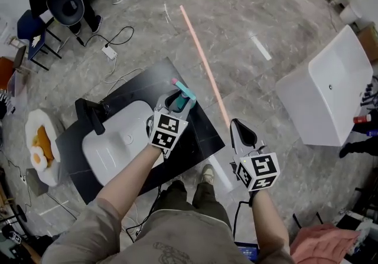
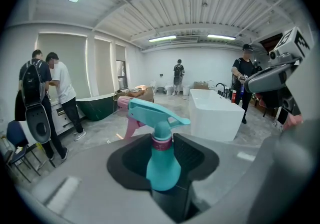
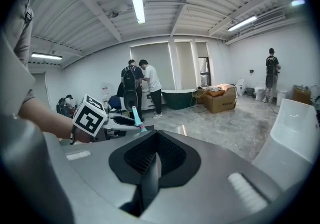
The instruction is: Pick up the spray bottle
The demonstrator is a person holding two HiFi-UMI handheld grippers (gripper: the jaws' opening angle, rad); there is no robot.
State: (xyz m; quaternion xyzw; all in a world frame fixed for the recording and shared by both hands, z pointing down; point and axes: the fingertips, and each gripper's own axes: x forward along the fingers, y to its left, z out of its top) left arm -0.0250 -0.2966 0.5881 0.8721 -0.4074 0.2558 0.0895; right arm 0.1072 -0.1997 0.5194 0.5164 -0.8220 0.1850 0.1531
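On the left, a black bench [image 1: 71, 152] carries a white sink [image 1: 118, 144] and a dark tap [image 1: 91, 116]. Over its far right corner, the left gripper [image 1: 176, 102] grips the spray bottle [image 2: 161, 168] round its belly; the bottle stands upright, long axis vertical, nozzle towards that view's left. The right gripper [image 1: 243, 134], fingers pressed together on nothing, hangs well apart over the floor. Nothing blocks a straight lift. A white bathtub [image 1: 331, 85] lies further right.
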